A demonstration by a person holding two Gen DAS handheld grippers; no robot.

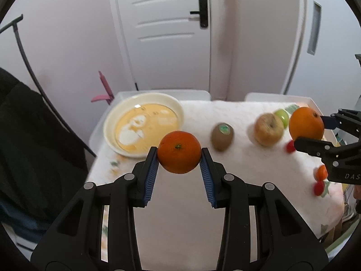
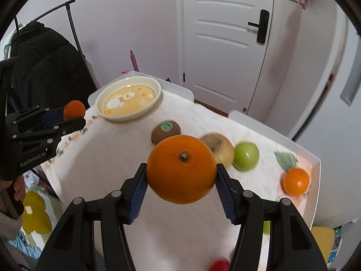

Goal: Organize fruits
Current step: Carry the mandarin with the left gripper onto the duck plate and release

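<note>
My left gripper (image 1: 178, 155) is closed on a small orange (image 1: 179, 151): both blue ribbed pads press its sides, stem end facing the camera, and the fruit sits at the fingertips, clear of the table (image 1: 225, 180). From the right wrist view the same gripper (image 2: 73, 115) shows at the left edge with that small orange (image 2: 74, 109) between its fingers.

My right gripper (image 2: 181, 176) holds a large orange (image 2: 181, 169), jaws partly spread to its width, pads bearing on both flanks, stem up toward the lens. It too hangs above the cloth.

On the table I note a cream bowl (image 1: 108, 124) at the far left, unoccupied by fruit. A kiwi (image 1: 222, 136) with a green sticker lies near centre, a brownish apple (image 1: 268, 129) beside it, and a green apple (image 2: 246, 156) touching or just beside that. Another orange (image 2: 296, 181) rests near the table's right edge. A small red fruit (image 2: 218, 265) shows at the near edge, too blurred to identify.
</note>
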